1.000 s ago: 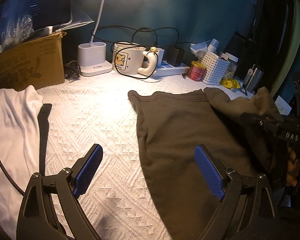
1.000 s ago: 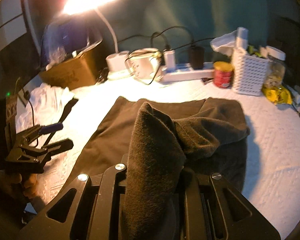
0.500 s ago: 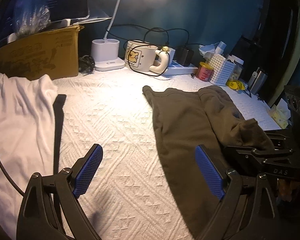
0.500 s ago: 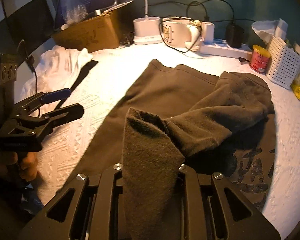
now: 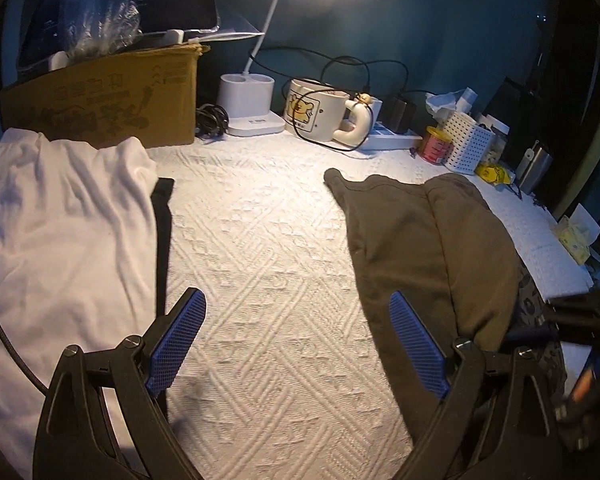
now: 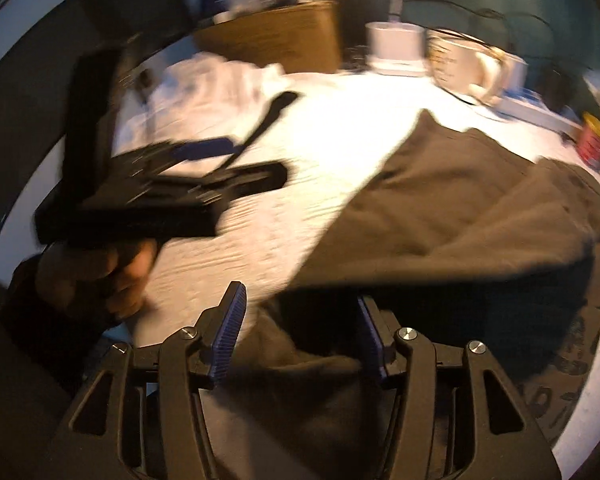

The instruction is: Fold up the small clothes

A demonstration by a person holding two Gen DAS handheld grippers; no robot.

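Observation:
A dark olive garment (image 5: 416,232) lies flat on the white textured cover (image 5: 268,240), its right side folded over onto itself. In the right wrist view the same garment (image 6: 460,220) fills the right half. Its near edge lies loose between the blue pads (image 6: 230,332) of my right gripper (image 6: 300,320). That gripper's jaws are opening and do not press the cloth. My left gripper (image 5: 296,340) hangs open over bare cover, just left of the garment's edge, holding nothing. It also shows as the left gripper (image 6: 260,158) in a hand (image 6: 100,276).
A white garment (image 5: 60,220) lies at the left with a black strap (image 5: 164,240) along its edge. Along the back stand a cardboard box (image 5: 112,100), a lamp base (image 5: 248,108), a mug (image 5: 320,108), a power strip (image 5: 392,138), a red can (image 5: 436,146) and a white basket (image 5: 468,142).
My right gripper brought the pinched fold of the olive garment down toward the near edge and opened, and the cloth now lies flat. My left gripper drifted left.

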